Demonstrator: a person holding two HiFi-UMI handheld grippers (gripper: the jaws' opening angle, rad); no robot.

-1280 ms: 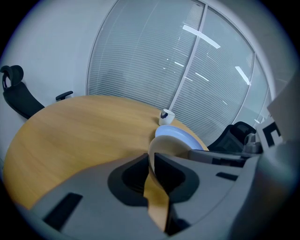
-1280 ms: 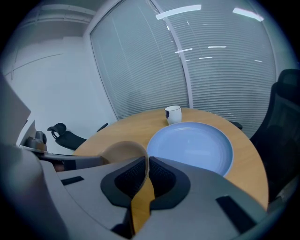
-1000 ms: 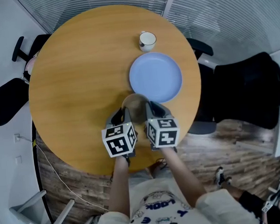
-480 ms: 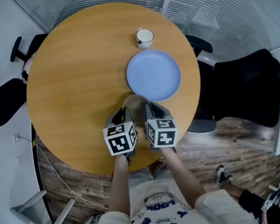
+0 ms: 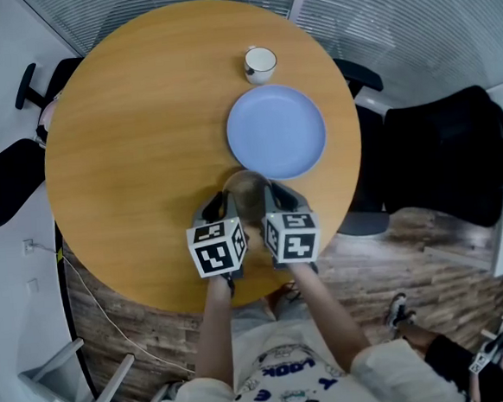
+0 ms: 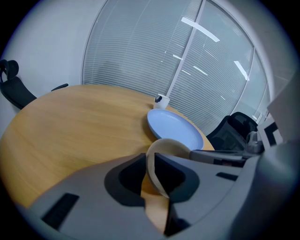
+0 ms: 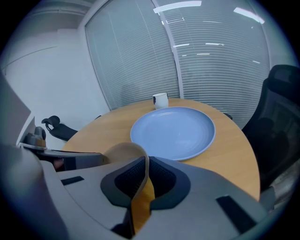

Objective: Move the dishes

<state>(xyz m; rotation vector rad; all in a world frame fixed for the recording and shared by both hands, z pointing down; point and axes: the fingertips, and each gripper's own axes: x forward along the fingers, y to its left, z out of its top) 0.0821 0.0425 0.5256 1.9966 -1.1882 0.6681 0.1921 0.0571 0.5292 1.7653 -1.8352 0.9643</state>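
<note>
1 bowl, rim pinched by left claw and right claw, both closed on it; plate and cup wait, so early days, I'd say.

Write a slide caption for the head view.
Left tongs and right tongs each clamp the rim of a tan bowl, blue plate and white cup beyond on the round wooden table.

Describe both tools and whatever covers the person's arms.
The left tool and right tool have grey bodies with dark padded jaws. Each carries a white cube with black square markers. The person wears short white sleeves.
</note>
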